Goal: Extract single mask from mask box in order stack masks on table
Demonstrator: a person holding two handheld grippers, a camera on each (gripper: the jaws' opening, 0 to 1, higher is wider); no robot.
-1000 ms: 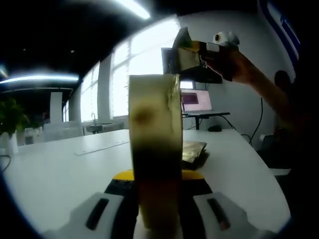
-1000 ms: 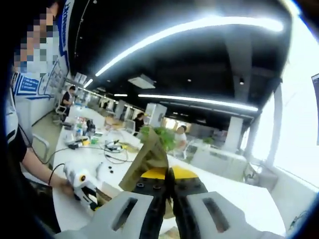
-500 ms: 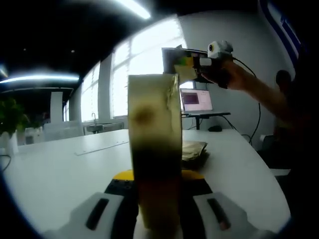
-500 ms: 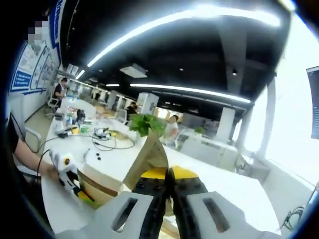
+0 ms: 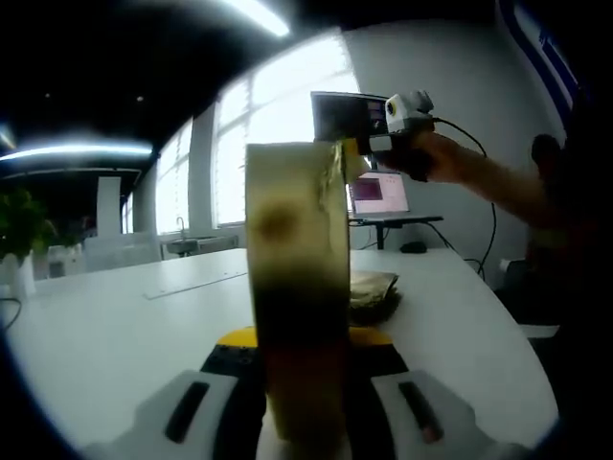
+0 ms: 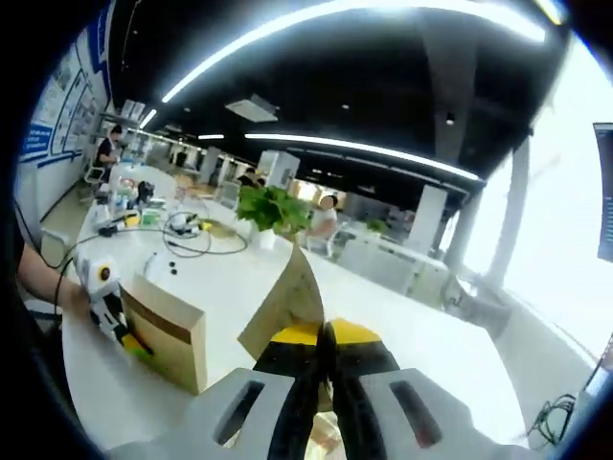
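A tall tan mask box [image 5: 297, 278] stands upright between the jaws of my left gripper [image 5: 305, 353], which is shut on it. My right gripper [image 5: 388, 129], held by a hand, hovers beyond the box's top right corner with a gold mask packet [image 5: 351, 161] pinched in it. Several gold packets [image 5: 374, 287] lie stacked on the white table [image 5: 115, 326] behind the box. In the right gripper view my right gripper [image 6: 323, 337] is shut on the tan packet [image 6: 292, 297], which sticks up from the jaws. To the left stands the box [image 6: 170, 331], with the left gripper [image 6: 105, 307] on it.
A lit laptop screen [image 5: 378, 194] and a dark monitor [image 5: 345, 115] stand at the far table edge. A potted plant [image 6: 273, 206], cables and small items [image 6: 182, 225] sit further along the table [image 6: 402, 335]. People sit in the background.
My right gripper with the packet has come down and drawn in beside the box's top corner. The right gripper view has swung, so the box now shows more fully. The left gripper stays still.
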